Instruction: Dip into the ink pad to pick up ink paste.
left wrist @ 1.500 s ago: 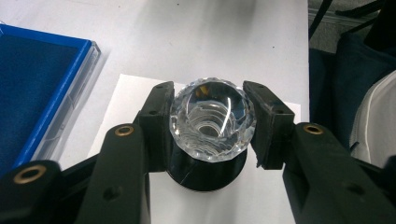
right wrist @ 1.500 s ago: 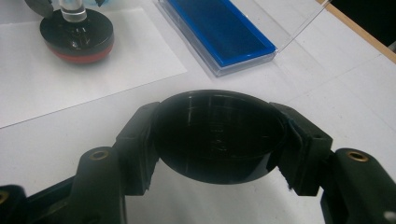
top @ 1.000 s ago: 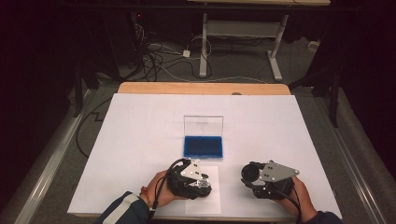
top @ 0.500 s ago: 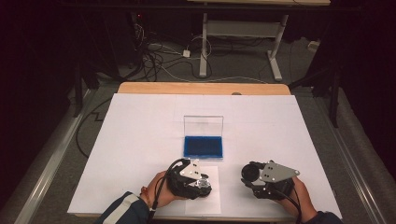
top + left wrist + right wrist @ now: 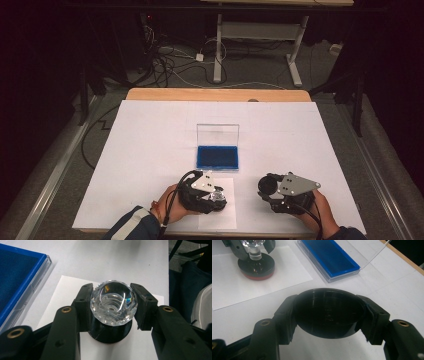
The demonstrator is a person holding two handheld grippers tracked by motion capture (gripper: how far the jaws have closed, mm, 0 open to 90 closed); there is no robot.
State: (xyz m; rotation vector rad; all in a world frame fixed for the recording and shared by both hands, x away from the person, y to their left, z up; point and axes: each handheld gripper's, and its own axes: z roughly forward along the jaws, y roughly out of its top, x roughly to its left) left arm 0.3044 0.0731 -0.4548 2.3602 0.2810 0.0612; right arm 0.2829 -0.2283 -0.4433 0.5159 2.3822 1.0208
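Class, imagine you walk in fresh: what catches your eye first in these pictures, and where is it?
A faceted glass knob sparkles between the left gripper jaws, topping a round black stamp on a paper sheet. Behind it, mid-table, lies an open blue ink pad. The right gripper clamps a round black cap.

You find no readable text, label, brand or number anywhere here. The blue case and the white sheet carry no print you can make out.

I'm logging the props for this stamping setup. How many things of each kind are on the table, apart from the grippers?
Crystal-knob stamp: 1
Black round cap: 1
Blue ink pad case, lid open: 1
White paper sheet: 1
Total: 4
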